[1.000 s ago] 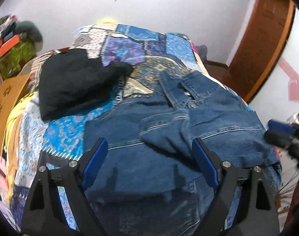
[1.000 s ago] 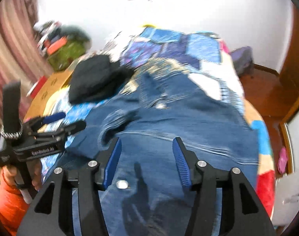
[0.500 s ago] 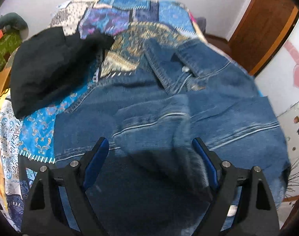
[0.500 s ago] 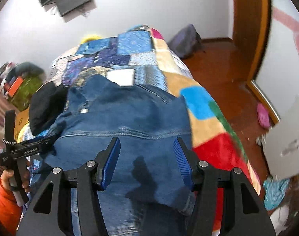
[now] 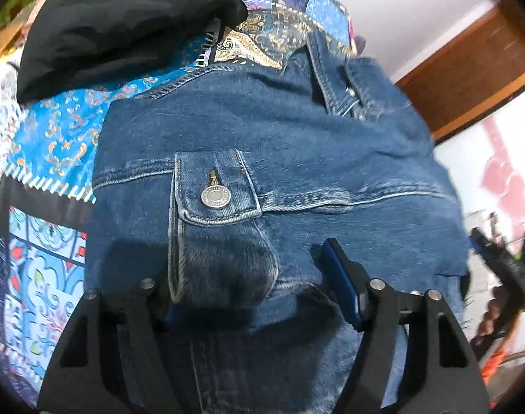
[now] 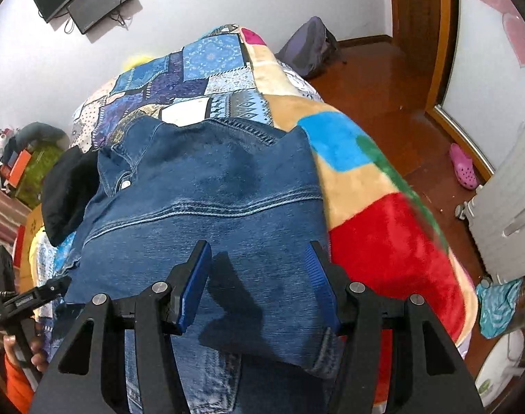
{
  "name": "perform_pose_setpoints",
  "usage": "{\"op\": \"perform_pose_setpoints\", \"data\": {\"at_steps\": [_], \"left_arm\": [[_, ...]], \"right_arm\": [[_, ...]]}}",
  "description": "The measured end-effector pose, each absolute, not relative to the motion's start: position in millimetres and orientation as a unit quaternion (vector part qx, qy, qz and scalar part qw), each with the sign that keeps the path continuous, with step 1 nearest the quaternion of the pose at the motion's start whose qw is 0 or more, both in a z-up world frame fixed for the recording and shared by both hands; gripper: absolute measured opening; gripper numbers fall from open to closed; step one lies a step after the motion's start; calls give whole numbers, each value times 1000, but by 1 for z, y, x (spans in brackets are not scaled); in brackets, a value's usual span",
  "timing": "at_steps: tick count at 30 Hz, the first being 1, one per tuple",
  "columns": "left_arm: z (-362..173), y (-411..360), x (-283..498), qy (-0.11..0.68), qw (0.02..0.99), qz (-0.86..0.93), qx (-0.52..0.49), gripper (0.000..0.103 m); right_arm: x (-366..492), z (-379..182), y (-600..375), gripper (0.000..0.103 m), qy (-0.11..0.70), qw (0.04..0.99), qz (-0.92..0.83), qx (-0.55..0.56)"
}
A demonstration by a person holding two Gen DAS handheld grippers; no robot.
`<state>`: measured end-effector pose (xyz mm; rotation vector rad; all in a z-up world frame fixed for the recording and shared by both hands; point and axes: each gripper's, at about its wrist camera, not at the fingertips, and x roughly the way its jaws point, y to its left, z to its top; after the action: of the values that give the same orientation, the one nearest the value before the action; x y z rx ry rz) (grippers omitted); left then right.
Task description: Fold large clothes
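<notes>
While the denim jacket [image 5: 279, 145] lies flat, left gripper [image 5: 259, 293] straddles its cuff — jaws spread; right gripper [image 6: 259, 286] gapes too

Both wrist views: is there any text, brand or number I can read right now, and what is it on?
No text reads clearly in either view.
White label on the left gripper, right wrist view: a short line of lettering, too small to read.
Metal button on the denim jacket, left wrist view: any embossing is too blurred to read.
</notes>
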<state>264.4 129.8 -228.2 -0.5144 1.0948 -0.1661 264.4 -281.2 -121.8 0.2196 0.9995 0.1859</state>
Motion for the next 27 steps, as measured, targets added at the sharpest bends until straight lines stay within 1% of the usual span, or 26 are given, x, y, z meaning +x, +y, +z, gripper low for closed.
{"op": "perform_pose_setpoints", "data": {"at_steps": [1, 2, 3, 4, 6, 9, 11, 13, 18, 22, 24, 26, 27], "left_arm": [[-228, 132, 264, 508, 817, -87, -259, 69], [-228, 134, 264, 501, 813, -96, -281, 65], [-228, 136, 264, 496, 809, -103, -298, 58], [-229, 137, 266, 494, 806, -104, -308, 53], [-226, 138, 270, 495, 810, -89, -301, 35], [-217, 134, 273, 492, 829, -66, -257, 24], [-200, 128, 275, 474, 852, -56, -214, 22], [-181, 126, 277, 452, 869, -52, -197, 22], [-120, 141, 284, 377, 896, -77, -220, 20], [-72, 148, 276, 312, 929, -68, -188, 20], [-60, 153, 272, 295, 937, -64, -178, 20], [-60, 159, 267, 294, 939, -57, -171, 20], [-65, 162, 265, 299, 939, -50, -164, 20]], "right_arm": [[264, -122, -280, 52, 479, 867, 89, 104], [264, -123, -278, 52, 479, 867, 90, 103], [264, -123, -277, 52, 480, 867, 89, 101], [263, -123, -277, 52, 479, 867, 89, 100], [263, -121, -276, 52, 478, 869, 84, 95], [262, -118, -279, 52, 475, 873, 74, 88], [262, -113, -284, 52, 470, 876, 67, 87], [262, -108, -287, 52, 465, 879, 60, 90], [266, -87, -296, 52, 443, 891, 45, 87], [265, -72, -295, 53, 424, 901, 40, 84], [264, -73, -292, 56, 423, 901, 43, 84], [262, -79, -286, 69, 427, 899, 51, 86], [262, -83, -283, 69, 429, 898, 54, 85]]}}
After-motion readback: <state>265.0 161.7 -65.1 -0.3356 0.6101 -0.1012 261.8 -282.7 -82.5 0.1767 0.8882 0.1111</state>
